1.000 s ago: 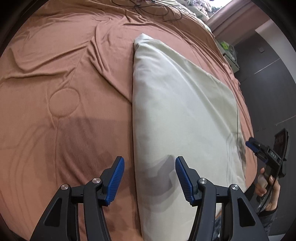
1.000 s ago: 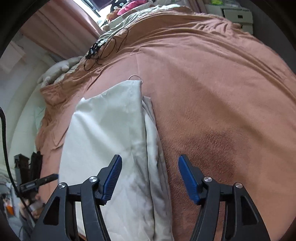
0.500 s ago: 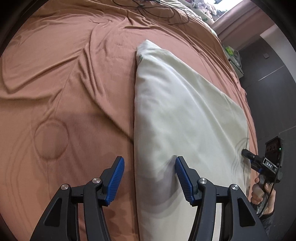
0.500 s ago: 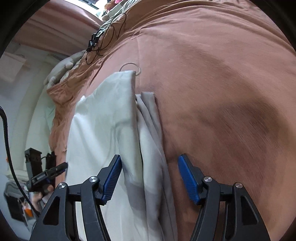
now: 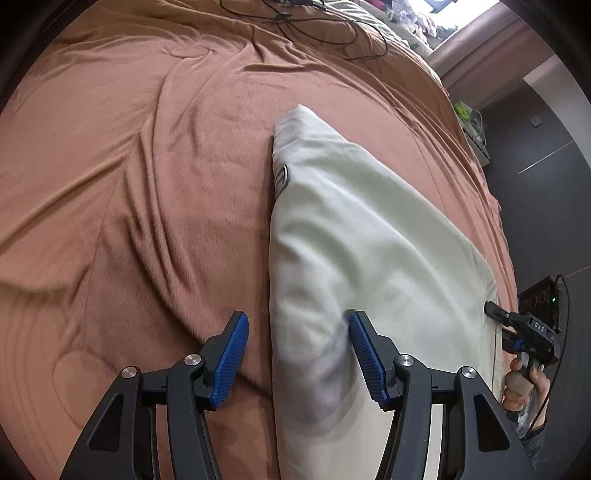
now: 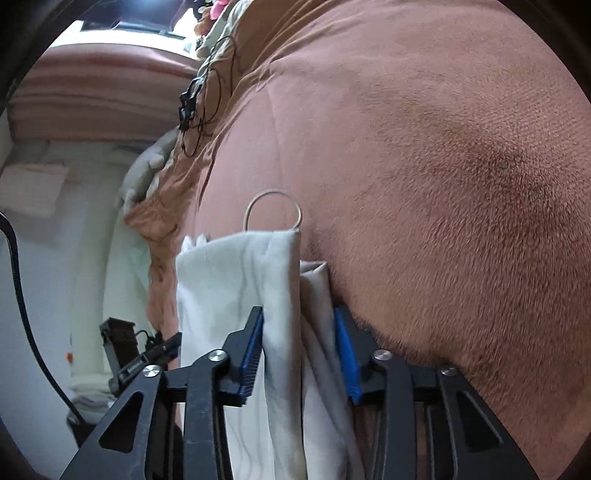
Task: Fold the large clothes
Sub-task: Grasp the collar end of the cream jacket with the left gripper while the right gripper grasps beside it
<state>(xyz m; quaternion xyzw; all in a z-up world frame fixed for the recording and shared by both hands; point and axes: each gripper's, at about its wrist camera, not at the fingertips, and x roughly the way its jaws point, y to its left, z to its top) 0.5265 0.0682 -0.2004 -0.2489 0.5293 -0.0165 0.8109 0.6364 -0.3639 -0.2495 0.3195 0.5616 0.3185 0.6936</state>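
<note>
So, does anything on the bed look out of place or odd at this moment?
Yes. A tangle of black cables lies loose on the brown bedspread beyond the pale folded garment, and a thin ring rests on the spread at the garment's far edge. Neither belongs to the folding.

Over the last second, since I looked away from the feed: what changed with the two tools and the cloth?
The right tool came down and closed in on the pale garment's folded edge, which now stands bunched between its pads. The left tool crept forward along the opposite edge, jaws wide, gripping nothing. The brown bedspread and cables stayed put.
</note>
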